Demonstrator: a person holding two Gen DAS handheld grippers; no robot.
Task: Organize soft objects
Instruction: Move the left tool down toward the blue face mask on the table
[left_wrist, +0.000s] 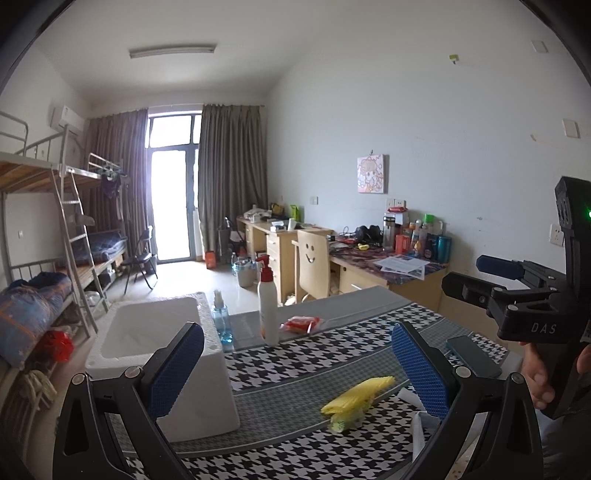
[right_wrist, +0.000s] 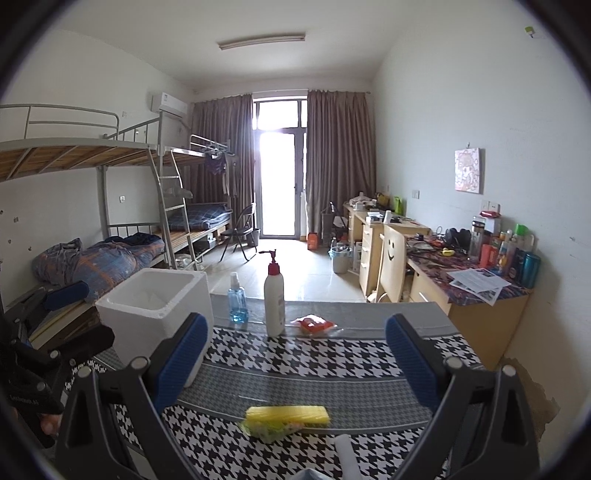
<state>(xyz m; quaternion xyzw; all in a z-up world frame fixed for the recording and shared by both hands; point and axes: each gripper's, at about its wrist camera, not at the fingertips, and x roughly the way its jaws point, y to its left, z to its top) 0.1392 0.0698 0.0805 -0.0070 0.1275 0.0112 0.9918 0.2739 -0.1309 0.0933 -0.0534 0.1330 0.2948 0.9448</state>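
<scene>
On right gripper (left_wrist: 480, 284) body, "DAS", near yellow sponge (left_wrist: 356, 400)

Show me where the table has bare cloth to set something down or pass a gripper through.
The widest free patch is the cloth between the yellow sponge and the back row. The right half is bare past the red packet. The white foam box fills the left, and the blue spray bottle and white pump bottle crowd beside it. A dark phone lies near the right edge.
</scene>
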